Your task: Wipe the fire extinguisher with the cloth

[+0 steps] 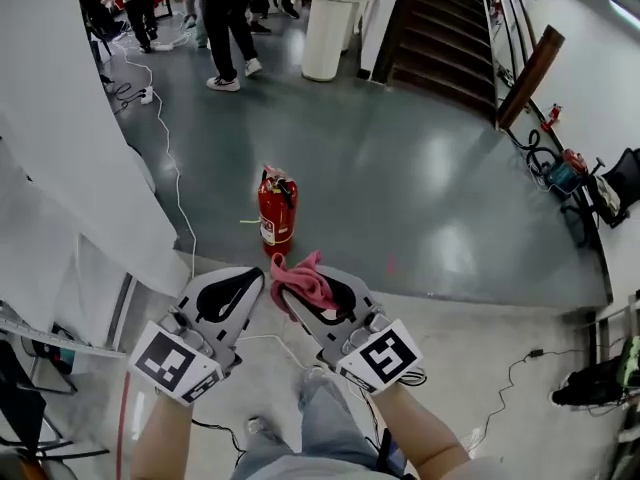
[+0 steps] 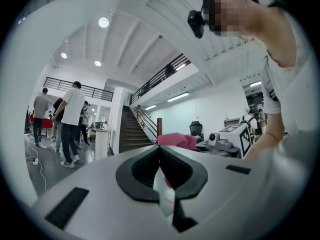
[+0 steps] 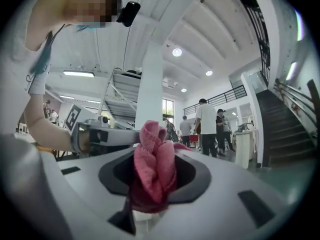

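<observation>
A red fire extinguisher [image 1: 277, 208] stands upright on the grey floor, a little ahead of both grippers. The pink cloth [image 1: 303, 278] is bunched in my right gripper [image 1: 290, 290], which is shut on it; in the right gripper view the cloth [image 3: 154, 166] fills the space between the jaws. To the left, my left gripper [image 1: 243, 286] is held beside the right one, jaws shut with nothing between them. From the left gripper view the cloth [image 2: 176, 140] shows just past the closed jaws. Both grippers hang in the air short of the extinguisher.
Several people [image 1: 228, 23] stand at the far end of the floor near a white round counter [image 1: 328, 28]. A dark staircase [image 1: 445, 28] rises at the back right. A white cable [image 1: 172, 168] runs along the floor beside a white wall panel [image 1: 60, 138]. Bags and gear [image 1: 570, 173] lie at the right.
</observation>
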The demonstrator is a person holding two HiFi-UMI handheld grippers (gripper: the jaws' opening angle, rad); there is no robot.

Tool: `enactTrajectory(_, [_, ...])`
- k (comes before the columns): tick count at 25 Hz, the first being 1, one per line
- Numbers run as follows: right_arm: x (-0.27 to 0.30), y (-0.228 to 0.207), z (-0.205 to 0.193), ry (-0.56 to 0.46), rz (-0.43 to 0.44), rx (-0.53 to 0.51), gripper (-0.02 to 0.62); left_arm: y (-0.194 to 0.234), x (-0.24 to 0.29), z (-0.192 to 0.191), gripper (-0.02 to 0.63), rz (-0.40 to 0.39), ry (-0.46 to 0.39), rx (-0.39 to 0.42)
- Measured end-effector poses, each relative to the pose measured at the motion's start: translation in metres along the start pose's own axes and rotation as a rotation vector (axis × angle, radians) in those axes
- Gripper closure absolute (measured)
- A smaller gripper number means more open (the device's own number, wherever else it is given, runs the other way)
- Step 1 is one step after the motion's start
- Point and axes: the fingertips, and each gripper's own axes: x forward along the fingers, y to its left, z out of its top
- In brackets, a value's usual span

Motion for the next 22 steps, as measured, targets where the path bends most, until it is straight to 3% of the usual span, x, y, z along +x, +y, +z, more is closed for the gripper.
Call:
enactTrajectory(6, [-0.009, 0.059, 0.022, -0.07, -0.066, 0.088, 0.456, -0.025, -0.057, 0.002, 0.597, -0.068, 0.04, 0.022])
enactTrajectory(12, [-0.014, 0.104, 0.03, -0.063, -0.121, 0.075, 0.457, -0.038, -0.101, 0.005, 0.597, -0.115, 0.033, 0.018])
enactTrajectory(22, [-0.023, 0.142, 0.04, -0.052, -0.121, 0.041, 0.457, -0.051, -0.127, 0.014, 0.597, -0.14, 0.006, 0.008])
